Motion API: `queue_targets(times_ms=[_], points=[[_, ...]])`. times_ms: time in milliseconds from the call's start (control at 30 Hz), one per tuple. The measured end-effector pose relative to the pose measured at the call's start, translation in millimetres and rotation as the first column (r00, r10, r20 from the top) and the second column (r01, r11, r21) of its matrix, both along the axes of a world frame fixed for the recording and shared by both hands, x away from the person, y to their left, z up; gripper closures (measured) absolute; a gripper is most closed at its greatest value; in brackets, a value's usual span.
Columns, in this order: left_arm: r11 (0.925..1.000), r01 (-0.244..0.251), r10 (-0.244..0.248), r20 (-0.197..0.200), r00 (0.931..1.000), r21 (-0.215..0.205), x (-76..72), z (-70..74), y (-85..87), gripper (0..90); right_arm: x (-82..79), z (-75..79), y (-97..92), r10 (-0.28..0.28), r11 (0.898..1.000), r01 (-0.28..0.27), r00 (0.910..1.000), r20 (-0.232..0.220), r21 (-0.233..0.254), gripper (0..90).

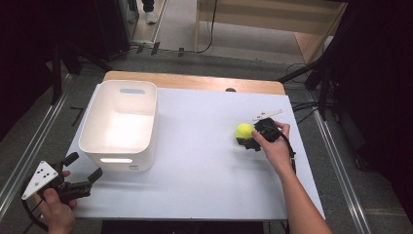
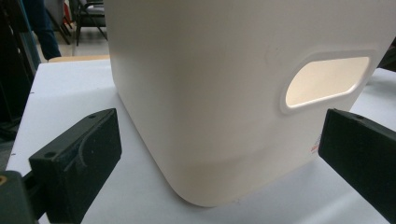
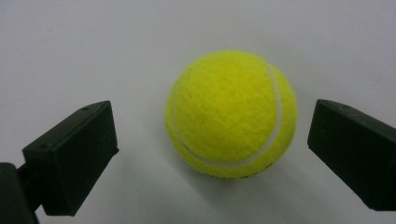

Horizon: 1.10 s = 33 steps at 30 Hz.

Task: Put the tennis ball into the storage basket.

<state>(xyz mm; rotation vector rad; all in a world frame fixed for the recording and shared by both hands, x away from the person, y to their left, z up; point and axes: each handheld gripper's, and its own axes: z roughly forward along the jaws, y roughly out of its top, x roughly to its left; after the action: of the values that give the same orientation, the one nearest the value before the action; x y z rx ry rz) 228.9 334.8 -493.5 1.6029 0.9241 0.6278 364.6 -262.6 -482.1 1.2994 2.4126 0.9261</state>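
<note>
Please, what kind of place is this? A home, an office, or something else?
Probably a lab or studio for recording hand work, not a home. A white table stands between metal floor rails, with dark stands and cables around it. A person holds the right gripper at a tennis ball; a white bin waits nearby.

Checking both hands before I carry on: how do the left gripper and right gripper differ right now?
The right gripper has a yellow tennis ball between its open jaws, not yet touching; the left gripper faces the white bin, holding nothing. The right sits mid-table on the right; the left waits at the near left corner. Both are open.
</note>
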Motion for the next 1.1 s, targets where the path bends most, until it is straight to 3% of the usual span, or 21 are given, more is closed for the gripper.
queue_targets(times_ms=[500, 567, 833, 1100], points=[[1.0, 0.002, -0.002, 0.001, 1.0, 0.001, 0.0, 0.1, 0.0, 0.0, 8.7, -9.5, 7.3, -0.011, 1.0, 0.011, 0.9998, -0.018, -0.013, 0.4], [1.0, 0.003, -0.003, 0.0, 1.0, 0.001, 0.0, 0.1, 0.0, 0.0, 9.3, -10.5, 7.7, -0.018, 1.0, 0.018, 0.9997, -0.017, -0.017, 4.6], [1.0, 0.003, -0.003, 0.001, 1.0, 0.001, 0.1, 0.1, 0.0, 0.0, 13.2, -14.9, 8.7, -0.03, 0.999, 0.03, 0.9995, -0.012, -0.024, 5.5], [1.0, 0.003, -0.003, 0.001, 1.0, 0.001, 0.1, 0.1, 0.1, 0.0, 14.4, -16.9, 9.0, -0.05, 0.999, 0.05, 0.9986, -0.019, -0.017, 12.9]])
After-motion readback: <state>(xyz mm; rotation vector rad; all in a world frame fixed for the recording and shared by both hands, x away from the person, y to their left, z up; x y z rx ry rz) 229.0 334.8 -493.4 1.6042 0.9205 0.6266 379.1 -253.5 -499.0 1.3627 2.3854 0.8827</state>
